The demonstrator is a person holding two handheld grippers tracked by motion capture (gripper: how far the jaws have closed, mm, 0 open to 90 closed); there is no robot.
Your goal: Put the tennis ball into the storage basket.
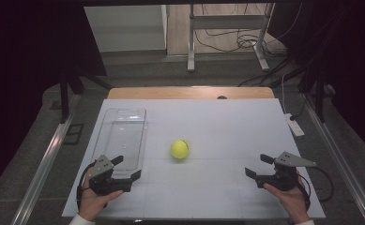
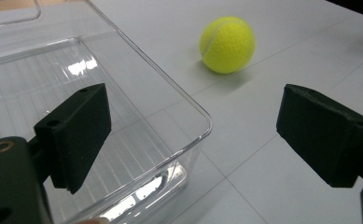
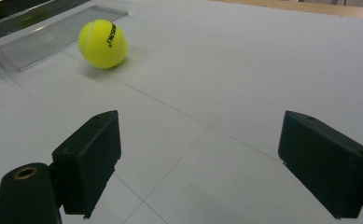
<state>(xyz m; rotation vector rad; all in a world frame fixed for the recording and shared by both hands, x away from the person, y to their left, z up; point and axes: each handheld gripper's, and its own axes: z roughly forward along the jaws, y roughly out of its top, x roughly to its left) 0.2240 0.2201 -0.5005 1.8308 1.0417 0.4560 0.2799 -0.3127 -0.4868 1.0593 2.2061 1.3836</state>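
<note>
Both grippers sit spread wide and hold nothing. Your left gripper rests at the near left of the white table, right at the near end of the clear rectangular plastic tray; in the left gripper view its left jaw hangs over the tray's near corner while the right jaw stands over bare table. Your right gripper waits at the near right, well apart from everything, jaws pointing left toward the middle.

Between them, a little farther out, lies the yellow felt tennis ball, just to the right of the tray and not touching it. From the right gripper view the ball sits far ahead on the left, with the tray behind it; from the left gripper view the ball lies beyond the tray's corner.

As things stand, the work looks barely begun: the ball is untouched on the table, the tray is empty, and neither gripper has closed in. If the ball is meant for the tray, everything remains for you: the reach, the grasp, the lift and the drop inside.
</note>
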